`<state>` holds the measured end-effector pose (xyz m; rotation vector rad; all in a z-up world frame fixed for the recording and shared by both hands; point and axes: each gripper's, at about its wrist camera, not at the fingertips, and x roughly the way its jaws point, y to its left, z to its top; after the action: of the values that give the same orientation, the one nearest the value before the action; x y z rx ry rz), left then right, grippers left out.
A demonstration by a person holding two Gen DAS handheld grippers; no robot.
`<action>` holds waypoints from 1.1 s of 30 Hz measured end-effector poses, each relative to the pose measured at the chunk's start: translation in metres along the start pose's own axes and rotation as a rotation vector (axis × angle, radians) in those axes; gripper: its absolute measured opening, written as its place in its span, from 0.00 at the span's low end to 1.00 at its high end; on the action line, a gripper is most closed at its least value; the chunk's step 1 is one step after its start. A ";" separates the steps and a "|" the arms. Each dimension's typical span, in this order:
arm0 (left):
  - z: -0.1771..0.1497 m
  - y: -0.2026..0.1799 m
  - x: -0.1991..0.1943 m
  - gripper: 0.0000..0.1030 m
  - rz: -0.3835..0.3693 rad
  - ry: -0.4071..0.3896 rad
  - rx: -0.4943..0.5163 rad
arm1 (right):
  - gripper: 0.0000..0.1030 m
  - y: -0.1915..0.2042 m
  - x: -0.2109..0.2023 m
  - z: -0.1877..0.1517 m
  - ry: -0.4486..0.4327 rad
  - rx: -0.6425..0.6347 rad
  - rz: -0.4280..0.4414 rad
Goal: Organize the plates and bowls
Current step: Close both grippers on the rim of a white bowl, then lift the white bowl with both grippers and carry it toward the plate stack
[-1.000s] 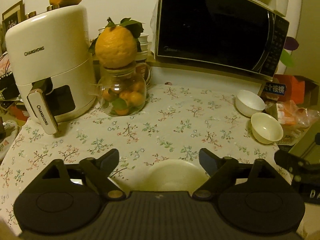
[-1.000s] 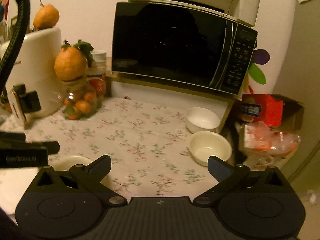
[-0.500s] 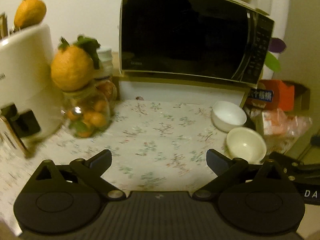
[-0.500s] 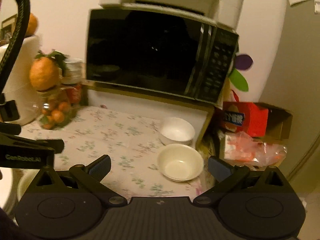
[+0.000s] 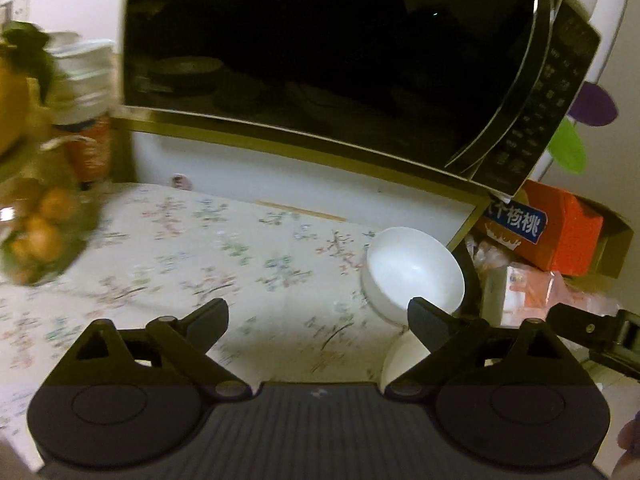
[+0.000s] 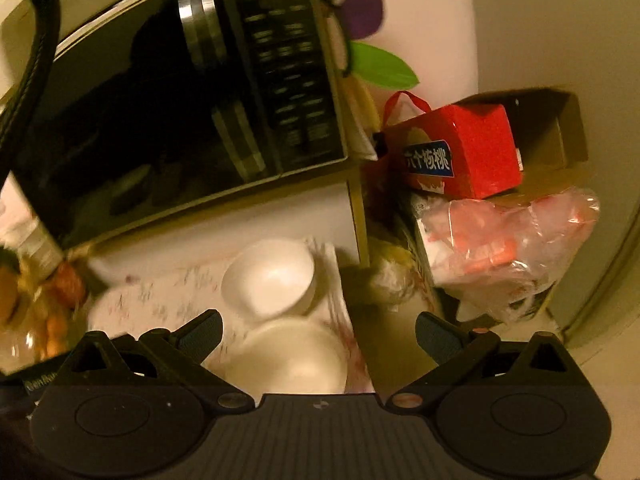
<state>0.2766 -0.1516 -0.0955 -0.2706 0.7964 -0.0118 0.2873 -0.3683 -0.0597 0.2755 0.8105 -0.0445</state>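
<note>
White bowl ahead of right hand-held gripper, cream bowl touching its near side, between the wide-spread, empty fingers. Left hand-held gripper: jaws closing from wide, nothing between; white bowl just beyond right fingertip. Floral-clothed bench beneath, microwave behind.

Floral tablecloth clear mid-frame; microwave overhangs top, fruit jar blocks left, bowls and red box crowd right.
</note>
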 end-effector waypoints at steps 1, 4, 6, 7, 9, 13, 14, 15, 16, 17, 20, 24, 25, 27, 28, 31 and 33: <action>0.002 -0.003 0.009 0.90 0.004 0.010 -0.003 | 0.97 -0.002 0.011 0.004 0.009 0.003 -0.004; 0.008 -0.011 0.036 0.87 0.006 0.037 -0.020 | 0.93 -0.006 0.038 0.009 0.042 0.005 0.007; 0.009 -0.013 0.052 0.82 0.012 0.053 -0.034 | 0.88 -0.011 0.055 0.013 0.058 0.027 0.023; 0.011 -0.012 0.059 0.79 0.021 0.058 -0.040 | 0.86 -0.013 0.062 0.015 0.065 0.043 0.033; 0.012 -0.011 0.070 0.77 0.024 0.066 -0.046 | 0.85 -0.016 0.078 0.018 0.070 0.076 0.063; 0.013 -0.012 0.087 0.72 0.022 0.066 -0.033 | 0.73 -0.015 0.105 0.020 0.088 0.099 0.094; 0.013 -0.012 0.091 0.71 0.025 0.067 -0.031 | 0.68 -0.014 0.112 0.019 0.097 0.093 0.097; 0.014 -0.012 0.095 0.71 0.024 0.070 -0.030 | 0.66 -0.012 0.117 0.019 0.105 0.087 0.098; 0.015 -0.012 0.098 0.69 0.021 0.073 -0.031 | 0.63 -0.011 0.122 0.018 0.111 0.081 0.099; 0.015 -0.012 0.100 0.67 0.018 0.073 -0.029 | 0.61 -0.010 0.126 0.017 0.116 0.078 0.100; 0.015 -0.016 0.108 0.59 0.013 0.075 -0.011 | 0.48 -0.006 0.135 0.016 0.127 0.064 0.104; 0.017 -0.023 0.112 0.22 -0.042 0.088 0.008 | 0.15 -0.002 0.143 0.014 0.144 0.056 0.110; 0.017 -0.025 0.111 0.10 -0.059 0.095 0.008 | 0.09 0.000 0.142 0.013 0.144 0.056 0.120; 0.019 -0.031 0.101 0.07 -0.050 0.077 0.017 | 0.08 0.003 0.137 0.015 0.127 0.039 0.116; 0.020 -0.033 0.095 0.07 -0.048 0.060 0.030 | 0.07 0.005 0.133 0.016 0.114 0.031 0.114; 0.025 -0.038 0.071 0.05 -0.057 0.013 0.066 | 0.06 0.009 0.116 0.021 0.080 0.022 0.115; 0.028 -0.035 0.053 0.05 -0.074 0.000 0.054 | 0.06 0.010 0.104 0.025 0.064 0.030 0.130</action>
<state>0.3370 -0.1850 -0.1051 -0.2488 0.7848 -0.1033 0.3778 -0.3587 -0.1162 0.3586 0.8545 0.0747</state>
